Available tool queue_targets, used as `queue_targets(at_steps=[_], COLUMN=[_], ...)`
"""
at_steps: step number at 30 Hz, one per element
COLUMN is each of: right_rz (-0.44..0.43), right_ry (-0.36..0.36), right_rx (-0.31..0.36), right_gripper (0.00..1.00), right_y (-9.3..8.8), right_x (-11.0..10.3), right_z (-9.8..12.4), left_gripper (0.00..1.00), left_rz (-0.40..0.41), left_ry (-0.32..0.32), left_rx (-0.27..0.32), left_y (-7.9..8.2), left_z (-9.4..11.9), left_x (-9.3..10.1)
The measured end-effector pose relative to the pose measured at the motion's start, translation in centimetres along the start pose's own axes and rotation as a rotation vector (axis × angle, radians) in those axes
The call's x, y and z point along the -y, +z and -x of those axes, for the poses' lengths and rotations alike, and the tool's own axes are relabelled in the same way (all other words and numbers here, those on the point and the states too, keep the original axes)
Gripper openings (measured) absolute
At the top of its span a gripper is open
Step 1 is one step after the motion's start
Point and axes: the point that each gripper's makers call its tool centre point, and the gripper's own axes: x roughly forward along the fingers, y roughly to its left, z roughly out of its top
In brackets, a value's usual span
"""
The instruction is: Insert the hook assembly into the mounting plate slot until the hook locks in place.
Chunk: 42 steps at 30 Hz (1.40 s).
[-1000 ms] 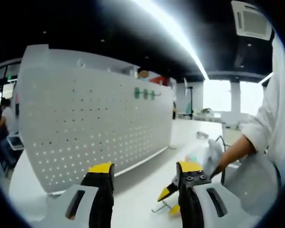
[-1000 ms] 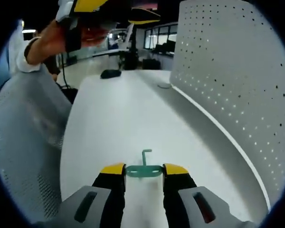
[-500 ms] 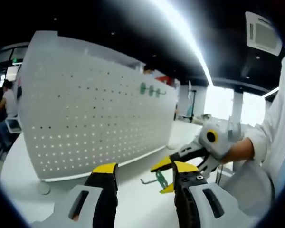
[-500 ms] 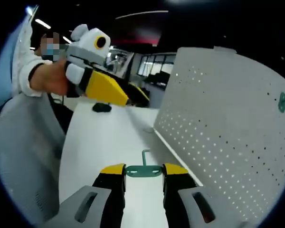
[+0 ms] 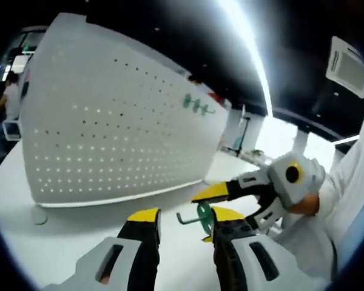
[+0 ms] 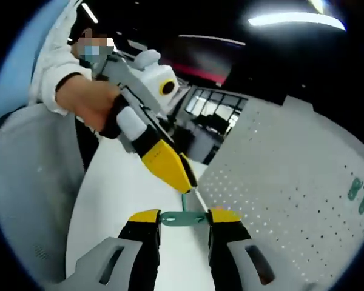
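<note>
My right gripper (image 6: 183,218) is shut on a green hook assembly (image 6: 183,216), a flat plate with a thin hook rising from it. The same green hook assembly (image 5: 202,216) appears in the left gripper view, held in the right gripper's (image 5: 213,209) yellow jaws just beyond my left gripper (image 5: 185,218), which stands open with nothing gripped. In the right gripper view the left gripper (image 6: 181,176) points down toward the hook's tip. A white perforated mounting plate (image 5: 121,139) stands upright on the table; it also shows at the right (image 6: 291,176).
Green hooks (image 5: 195,104) hang high on the plate's far end, seen again as green hooks (image 6: 358,191). The white table (image 5: 60,242) runs along the plate's foot. A grey mesh chair (image 6: 30,182) and a person's white sleeve (image 6: 51,66) lie left.
Both hands have risen from the table and drawn together. The hook has been carried up with the right gripper, and the left gripper's jaws have narrowed a little.
</note>
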Motion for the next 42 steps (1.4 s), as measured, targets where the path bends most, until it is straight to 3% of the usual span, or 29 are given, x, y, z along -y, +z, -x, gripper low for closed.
queue_targets(at_steps=[12, 16, 20, 26, 28, 31, 36, 42], right_rz=[0.072, 0.095, 0.114, 0.111, 0.06, -0.01, -0.279, -0.494], right_ry=[-0.004, -0.005, -0.011, -0.011, 0.027, 0.019, -0.01, -0.009], right_rx=[0.057, 0.051, 0.044, 0.013, -0.012, -0.038, -0.053, -0.038], right_gripper=[0.28, 0.28, 0.29, 0.29, 0.29, 0.33, 0.34, 0.18], right_y=[1.0, 0.8, 0.6, 0.1, -0.4, -1.1, -0.8, 0.2], right_x=[0.0, -0.1, 0.0, 0.2, -0.5, -0.2, 0.9, 1.4], right_z=[-0.1, -0.1, -0.2, -0.6, -0.8, -0.8, -0.2, -0.3], left_gripper=[0.15, 0.07, 0.05, 0.02, 0.02, 0.02, 0.02, 0.02], left_rz=[0.085, 0.08, 0.112, 0.095, 0.084, 0.068, 0.068, 0.042], left_ry=[-0.057, -0.051, -0.075, -0.075, -0.065, -0.053, -0.016, 0.012], left_rx=[0.027, 0.032, 0.051, 0.057, 0.05, 0.058, 0.096, 0.119], left_y=[0.2, 0.3, 0.5, 0.8, 0.7, 0.9, 1.7, 2.2], left_z=[0.0, 0.2, 0.3, 0.2, 0.2, 0.4, 0.9, 1.0], left_x=[0.4, 0.2, 0.5, 0.7, 0.6, 0.5, -0.4, -0.7])
